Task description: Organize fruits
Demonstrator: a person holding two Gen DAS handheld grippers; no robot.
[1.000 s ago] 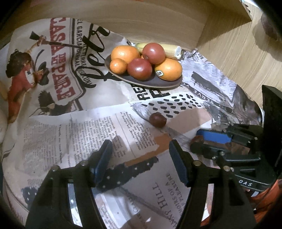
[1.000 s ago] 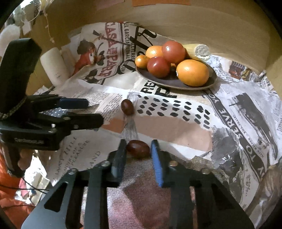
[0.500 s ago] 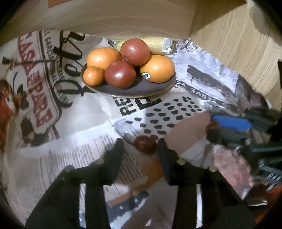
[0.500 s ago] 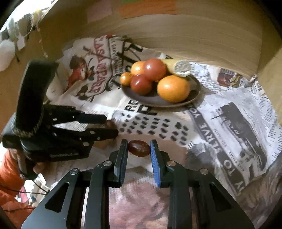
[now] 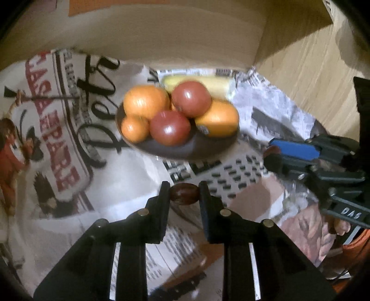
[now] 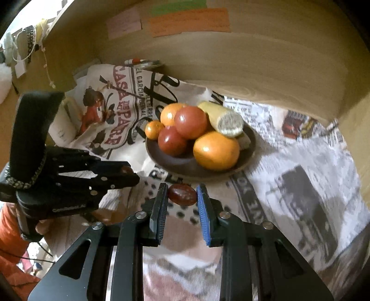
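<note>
My left gripper (image 5: 184, 193) clenches 1 small, dark brown, oval fruit (image 5: 184, 196) above the printed newspaper sheet (image 5: 69, 162). Ahead sits the dark round plate (image 6: 185, 169) heaped with oranges and red tomatoes. My right gripper (image 6: 182, 194) pinches a 2nd glossy brown oval fruit (image 6: 182, 195) just short of that plate.

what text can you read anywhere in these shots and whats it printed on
"CASA" over "PARE", red letters: newspaper-print cloth.
"EL GARCIA", small black line: same cloth.
"DAS": body of the right gripper, seen from the left wrist.
Sticker on the orange: too blurred.
Sticky notes on the wooden back panel: unreadable.
Fine newsprint columns: too small.
</note>
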